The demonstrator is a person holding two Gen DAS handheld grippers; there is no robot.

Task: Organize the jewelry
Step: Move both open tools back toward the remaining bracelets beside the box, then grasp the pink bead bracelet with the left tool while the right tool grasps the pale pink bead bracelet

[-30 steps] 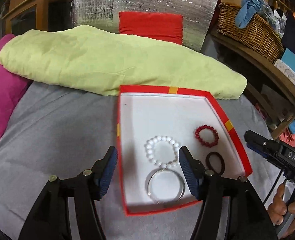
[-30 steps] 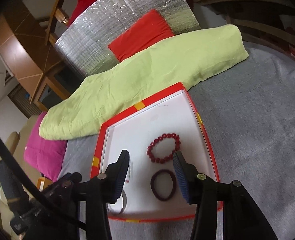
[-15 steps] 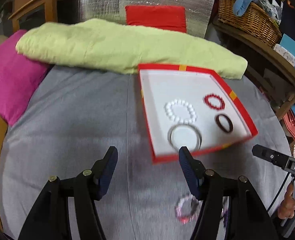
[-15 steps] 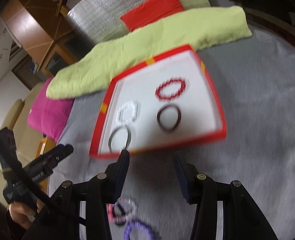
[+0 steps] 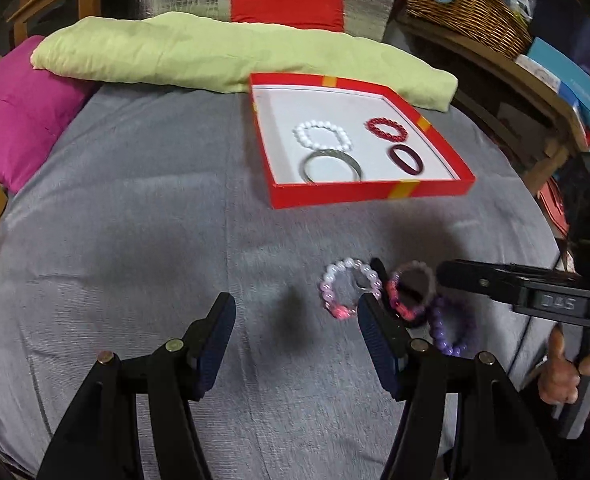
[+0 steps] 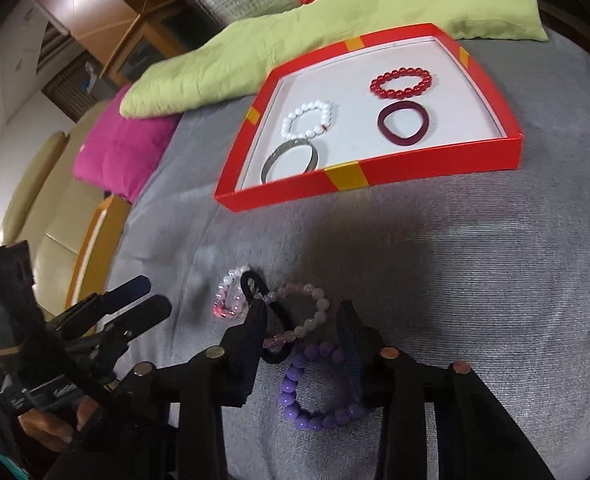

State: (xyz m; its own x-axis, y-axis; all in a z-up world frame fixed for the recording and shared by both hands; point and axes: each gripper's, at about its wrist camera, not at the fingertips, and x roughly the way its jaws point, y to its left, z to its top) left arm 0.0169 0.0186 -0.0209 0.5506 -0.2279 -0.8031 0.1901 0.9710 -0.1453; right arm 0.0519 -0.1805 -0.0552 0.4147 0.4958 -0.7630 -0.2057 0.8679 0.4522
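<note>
A: How does the right gripper (image 6: 305,334) stand?

B: Its jaws are apart and grip nothing. Between them, on the grey cloth (image 6: 455,280), lie the purple bead bracelet (image 6: 319,390) and the near end of the pale pink bead bracelet (image 6: 301,316), which overlaps a black hair tie (image 6: 263,312).

A: And the left gripper (image 5: 295,328)?

B: Spread wide as well, empty, hovering over bare grey cloth. Just beside its right finger sits a pink-and-white bead bracelet (image 5: 349,288), touching the black hair tie.

A: Where is the rest of the jewelry?

B: Farther out, in the red box (image 6: 415,164) with a white floor. Inside, a silver bangle (image 6: 291,160) lies in the near left part, touching a white bead bracelet (image 6: 307,120) behind it. To the right, a dark red hair tie (image 6: 403,124) lies in front of a red bead bracelet (image 6: 401,82).

A: Beyond the box?

B: A light green cushion (image 5: 215,52) along the far edge, a magenta pillow (image 5: 15,104) to the left.
</note>
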